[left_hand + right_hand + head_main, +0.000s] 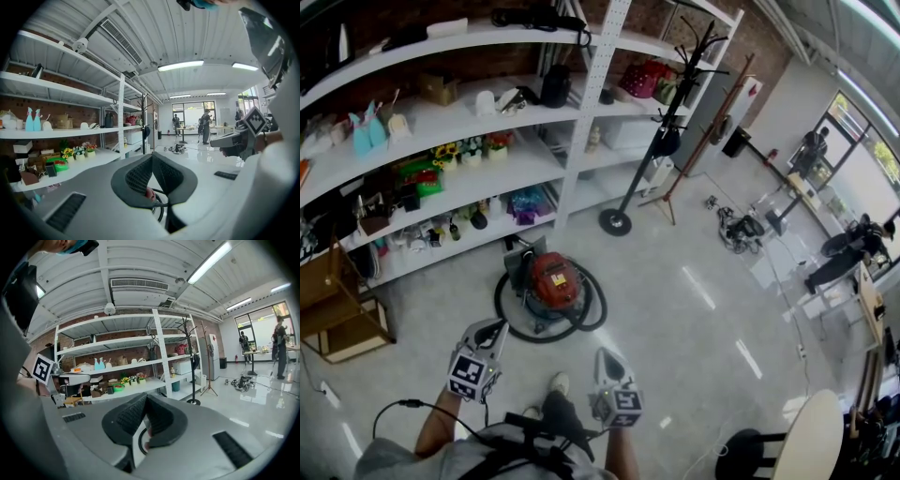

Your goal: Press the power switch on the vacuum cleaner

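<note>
1. The glossy, pale, hard floor [694, 319] throws back the ceiling lights. Bending down to the low machine, a foot could slip on it.
2. The white metal shelving unit [581, 122], crowded with small goods, stands just behind the vacuum. A hard shove could send the machine rolling back into its lowest shelf.
3. The red, rounded plastic canister vacuum cleaner [553, 279] sits on the floor ahead of the person, well apart from both grippers. I cannot pick out the power switch from here. On that smooth, domed shell a closed tip could skid off or land on the wrong button.
4. The black ribbed hose [592, 314] lies coiled in a ring around the canister. It could snag a shoe or a gripper on the way in.
5. The grey, hard-plastic left gripper [493, 328] has its dimpled dark pads pressed together at the tips, with nothing held.
6. The matching right gripper [606, 356] is likewise closed and empty. Both are blunt wedges, so pressing calls for a square approach.
</note>
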Available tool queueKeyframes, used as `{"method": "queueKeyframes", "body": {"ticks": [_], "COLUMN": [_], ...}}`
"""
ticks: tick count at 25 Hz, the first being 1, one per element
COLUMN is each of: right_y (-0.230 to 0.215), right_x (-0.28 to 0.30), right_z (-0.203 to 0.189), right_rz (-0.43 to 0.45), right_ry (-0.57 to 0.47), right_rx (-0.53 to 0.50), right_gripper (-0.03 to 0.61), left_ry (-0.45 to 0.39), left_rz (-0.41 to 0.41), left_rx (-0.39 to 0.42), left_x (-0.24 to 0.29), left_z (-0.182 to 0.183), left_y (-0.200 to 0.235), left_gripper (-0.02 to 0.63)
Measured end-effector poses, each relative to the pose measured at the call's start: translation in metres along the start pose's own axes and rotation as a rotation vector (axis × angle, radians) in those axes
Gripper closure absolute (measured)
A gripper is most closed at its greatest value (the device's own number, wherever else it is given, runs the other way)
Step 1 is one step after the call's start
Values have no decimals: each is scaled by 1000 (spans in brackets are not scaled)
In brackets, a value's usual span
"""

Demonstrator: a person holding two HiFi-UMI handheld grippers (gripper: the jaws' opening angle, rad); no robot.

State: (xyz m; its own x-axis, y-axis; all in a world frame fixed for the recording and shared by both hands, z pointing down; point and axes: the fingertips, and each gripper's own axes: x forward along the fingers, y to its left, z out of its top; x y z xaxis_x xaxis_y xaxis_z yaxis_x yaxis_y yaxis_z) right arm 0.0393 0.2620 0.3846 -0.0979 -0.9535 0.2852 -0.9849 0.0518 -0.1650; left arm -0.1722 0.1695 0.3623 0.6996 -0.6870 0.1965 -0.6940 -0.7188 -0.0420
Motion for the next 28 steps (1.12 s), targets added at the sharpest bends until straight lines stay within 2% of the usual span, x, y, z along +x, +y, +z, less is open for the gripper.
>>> {"method": "queueKeyframes", "body": {"ticks": [11, 22, 28], "right_y": [-33, -77, -94], "right_x": [69, 149, 189], "right_z": [21, 64, 70], "right_rz": [44, 97, 118], "right_ry": [16, 20, 40], "right_rx": [-17, -26, -37], "right_gripper": [566, 566, 566], "left_ry": [16, 23, 26], "left_rz": [64, 118, 138], "left_rx": [-14, -25, -30], "left_x": [58, 137, 168], "left_z": [3, 31, 35], "left_y": [34, 65, 83], "left_gripper": [607, 606, 606]}}
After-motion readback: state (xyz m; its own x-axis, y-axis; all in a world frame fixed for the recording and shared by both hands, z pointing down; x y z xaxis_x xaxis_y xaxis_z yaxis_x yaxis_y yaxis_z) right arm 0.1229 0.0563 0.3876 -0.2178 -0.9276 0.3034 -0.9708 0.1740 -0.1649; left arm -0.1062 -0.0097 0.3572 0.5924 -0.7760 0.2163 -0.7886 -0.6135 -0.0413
